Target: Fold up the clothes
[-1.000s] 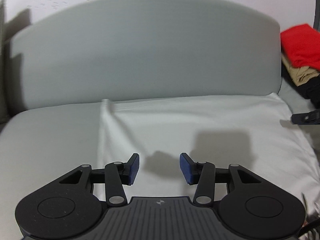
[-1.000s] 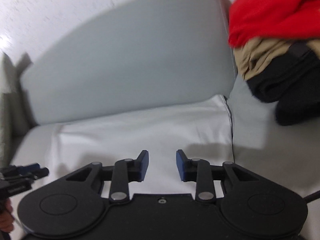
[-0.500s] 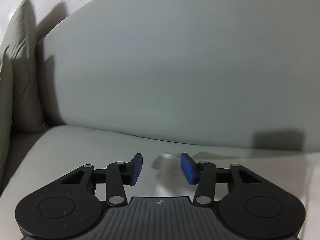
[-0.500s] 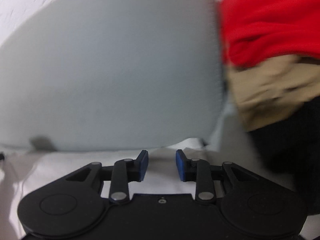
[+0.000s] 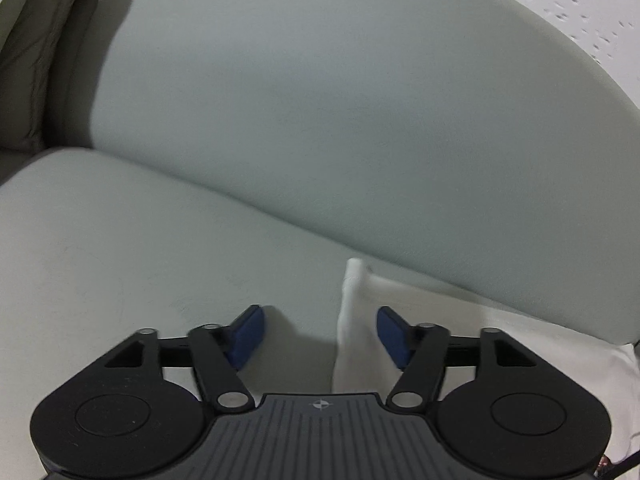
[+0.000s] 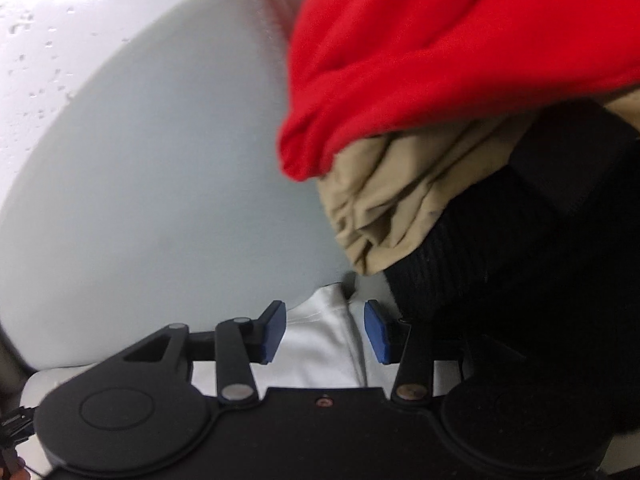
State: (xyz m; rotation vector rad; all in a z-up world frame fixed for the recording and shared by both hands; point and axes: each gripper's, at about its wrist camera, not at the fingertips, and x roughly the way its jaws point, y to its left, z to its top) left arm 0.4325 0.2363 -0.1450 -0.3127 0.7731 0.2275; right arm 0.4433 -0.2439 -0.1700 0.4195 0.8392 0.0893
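Currently, item: white cloth [image 5: 440, 320] flat on sofa [image 5: 120, 260]. Left gripper [image 5: 320, 334] and right gripper [image 6: 324, 330] opening, straddling its far corners, gripping nothing. Risk: I pinch cushion, or snag the pile [image 6: 460, 120] alongside.

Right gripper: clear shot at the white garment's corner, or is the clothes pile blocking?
Probably yes. The right gripper, jaws opening, already straddles the white garment; the clothes pile sits just right, not between.
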